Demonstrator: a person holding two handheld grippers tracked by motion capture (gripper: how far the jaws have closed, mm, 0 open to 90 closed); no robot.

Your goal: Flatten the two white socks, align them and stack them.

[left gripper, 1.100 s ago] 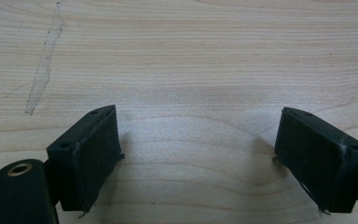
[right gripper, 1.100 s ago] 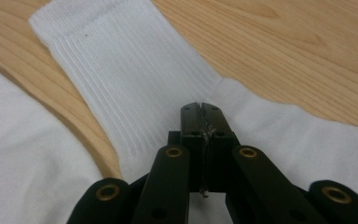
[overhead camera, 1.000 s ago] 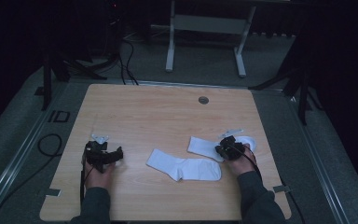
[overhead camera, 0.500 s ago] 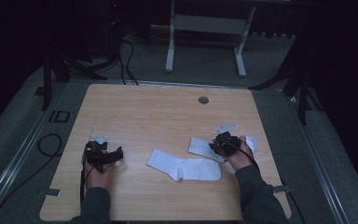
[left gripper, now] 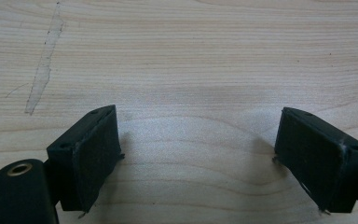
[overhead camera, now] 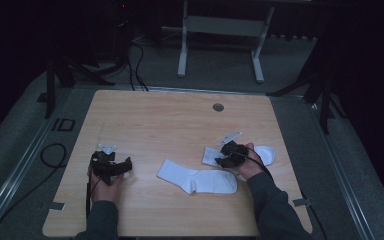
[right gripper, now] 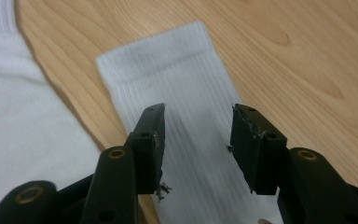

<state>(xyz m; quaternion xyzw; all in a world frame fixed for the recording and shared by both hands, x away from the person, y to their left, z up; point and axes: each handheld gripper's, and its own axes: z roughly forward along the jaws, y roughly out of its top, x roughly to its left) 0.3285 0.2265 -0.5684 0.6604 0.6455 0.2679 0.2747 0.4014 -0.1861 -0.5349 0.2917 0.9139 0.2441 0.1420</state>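
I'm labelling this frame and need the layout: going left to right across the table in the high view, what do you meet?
Left tongs → the sock lying nearer the person → right tongs, jaws just opening over the second sock's cuff → that sock's toe end.

Light wood tabletop (overhead camera: 160,125), rounded corners, grain running left to right. Round grey cable grommet (overhead camera: 218,107) near the far edge, right of centre. Pale scuff streak (left gripper: 44,60) on the wood in the left gripper view. Grey tape tabs at the near left corner (overhead camera: 56,205) and near right corner (overhead camera: 302,202). Beyond the far edge, white desk frame (overhead camera: 220,25) with two legs on grey carpet (overhead camera: 290,65). Black cables (overhead camera: 132,65) trailing on the floor past the far left corner; another black cable loop (overhead camera: 50,152) off the left edge. Metal rail (overhead camera: 17,172) along the left side. Black stand legs (overhead camera: 320,95) off the far right corner. Surroundings dark.
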